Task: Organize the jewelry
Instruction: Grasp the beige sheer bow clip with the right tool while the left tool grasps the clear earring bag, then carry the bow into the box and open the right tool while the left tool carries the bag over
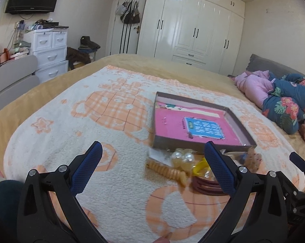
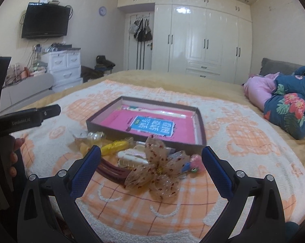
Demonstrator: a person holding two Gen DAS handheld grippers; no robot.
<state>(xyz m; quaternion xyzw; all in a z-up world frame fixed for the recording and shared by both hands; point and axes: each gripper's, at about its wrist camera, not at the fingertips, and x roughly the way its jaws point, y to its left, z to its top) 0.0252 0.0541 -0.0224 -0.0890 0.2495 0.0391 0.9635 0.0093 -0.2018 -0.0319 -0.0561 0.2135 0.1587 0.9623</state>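
Note:
A pile of hair accessories lies on the blanket in front of a shallow brown box (image 2: 104, 130) with a pink lining. A sheer spotted flower clip (image 2: 156, 171) is nearest. Behind it lie a white claw clip (image 2: 132, 156), a yellow piece (image 2: 116, 146), maroon headbands (image 2: 110, 171) and a pink piece (image 2: 197, 161). My right gripper (image 2: 151, 149) is open just above this pile, holding nothing. My left gripper (image 1: 153, 144) is open over the pile's left part, above pearl-like beads (image 1: 182, 158), a tan coil tie (image 1: 168, 171) and the box (image 1: 182, 144).
An orange-and-white blanket (image 1: 104, 121) covers the bed. Folded floral and pink bedding (image 2: 284, 109) lies at the right. A white wardrobe (image 2: 203, 40) stands behind, white drawers (image 1: 49, 50) and a wall television at the left. A hand (image 2: 13, 151) holds the left gripper.

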